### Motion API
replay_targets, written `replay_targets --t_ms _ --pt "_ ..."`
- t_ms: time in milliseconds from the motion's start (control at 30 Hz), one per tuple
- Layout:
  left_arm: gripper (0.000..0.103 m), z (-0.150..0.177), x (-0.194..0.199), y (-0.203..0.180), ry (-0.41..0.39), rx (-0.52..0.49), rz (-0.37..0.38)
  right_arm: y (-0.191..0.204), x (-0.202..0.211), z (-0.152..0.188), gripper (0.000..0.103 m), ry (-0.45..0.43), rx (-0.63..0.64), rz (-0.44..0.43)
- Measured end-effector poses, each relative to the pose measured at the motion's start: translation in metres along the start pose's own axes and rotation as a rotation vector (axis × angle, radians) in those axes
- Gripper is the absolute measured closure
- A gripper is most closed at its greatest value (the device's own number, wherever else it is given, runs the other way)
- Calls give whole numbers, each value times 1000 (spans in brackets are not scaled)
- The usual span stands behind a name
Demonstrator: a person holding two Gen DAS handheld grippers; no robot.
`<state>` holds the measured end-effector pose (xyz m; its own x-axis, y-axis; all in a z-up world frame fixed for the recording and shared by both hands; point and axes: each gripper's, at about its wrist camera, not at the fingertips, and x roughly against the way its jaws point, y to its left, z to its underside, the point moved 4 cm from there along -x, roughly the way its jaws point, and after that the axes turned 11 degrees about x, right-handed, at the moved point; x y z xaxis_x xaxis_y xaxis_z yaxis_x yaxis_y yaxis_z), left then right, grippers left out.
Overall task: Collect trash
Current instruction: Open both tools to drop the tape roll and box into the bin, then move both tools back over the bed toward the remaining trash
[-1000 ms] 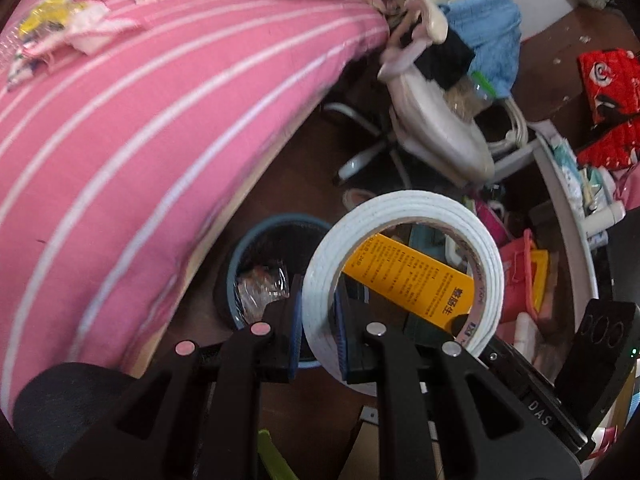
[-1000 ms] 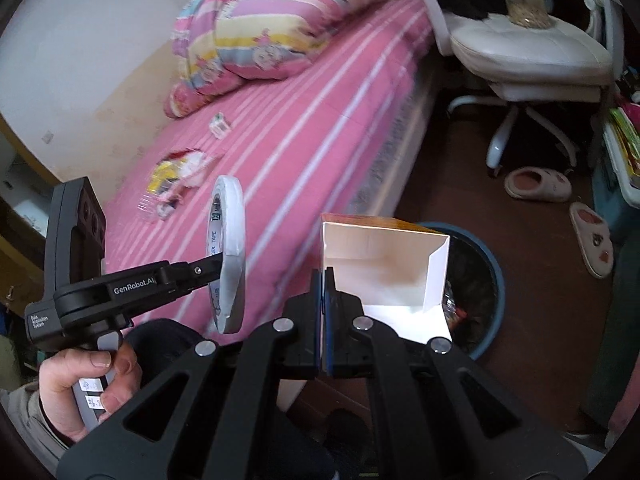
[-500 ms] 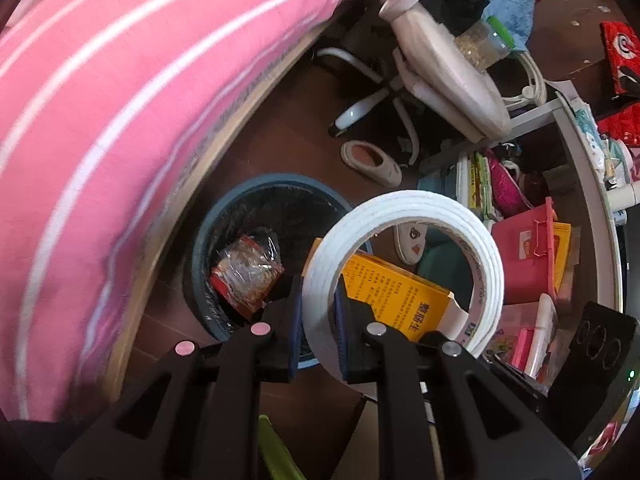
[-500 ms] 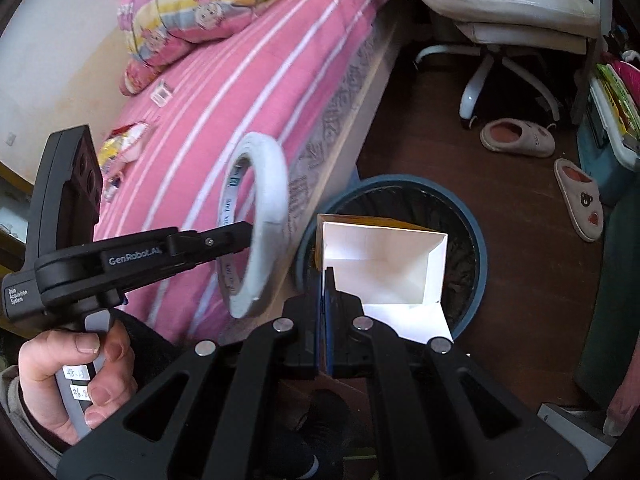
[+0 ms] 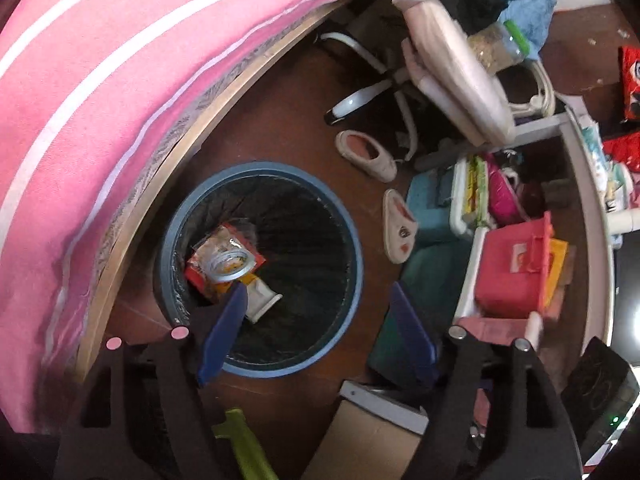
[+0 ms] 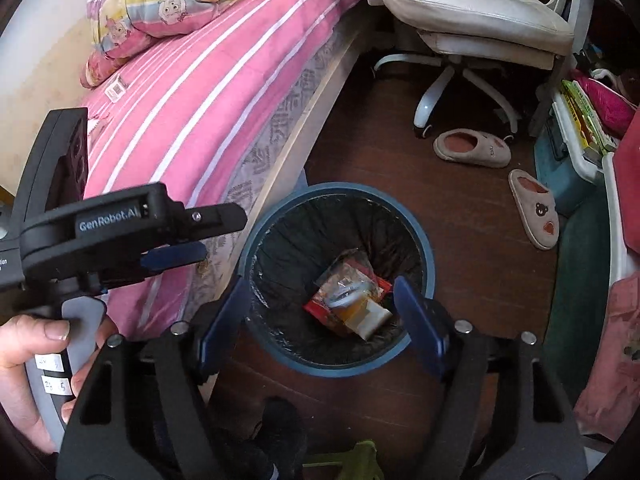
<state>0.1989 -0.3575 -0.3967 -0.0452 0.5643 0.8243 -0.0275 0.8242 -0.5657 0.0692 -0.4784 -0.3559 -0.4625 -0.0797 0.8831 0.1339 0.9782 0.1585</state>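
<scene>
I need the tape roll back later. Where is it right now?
In both wrist views the tape roll lies inside the blue bin beside the bed, atop the red wrapper and orange box.

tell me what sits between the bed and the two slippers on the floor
The blue trash bin, tape roll and box inside, stands on the floor beside the bed; the slippers lie past it. Right wrist view.

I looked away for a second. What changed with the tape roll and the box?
Both grippers opened: the left gripper dropped the tape roll, the right gripper the box. Both now lie in the bin. The bin, bed and slippers stayed put.
</scene>
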Motion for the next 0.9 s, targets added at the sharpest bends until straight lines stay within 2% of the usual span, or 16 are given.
replay_targets --t_ms 100,333,433,500,633,700,900 --pt "30 1 18 -1 -30 18 61 7 8 -4 28 -19 1 -22" --pt "20 0 83 12 -185 124 242 53 34 -28 28 -89 51 -110" --pt "20 -1 108 25 -211 188 296 76 43 -40 28 -114 72 -151" --pt "20 -2 130 30 -247 190 316 94 48 -49 28 -126 94 -179" --pt "20 -9 175 49 -331 176 302 135 53 -69 28 -144 133 -242" --pt "20 -15 198 70 -374 203 292 153 53 -79 28 -150 145 -268" --pt "20 -42 253 160 -500 345 234 211 37 -112 28 -149 183 -342"
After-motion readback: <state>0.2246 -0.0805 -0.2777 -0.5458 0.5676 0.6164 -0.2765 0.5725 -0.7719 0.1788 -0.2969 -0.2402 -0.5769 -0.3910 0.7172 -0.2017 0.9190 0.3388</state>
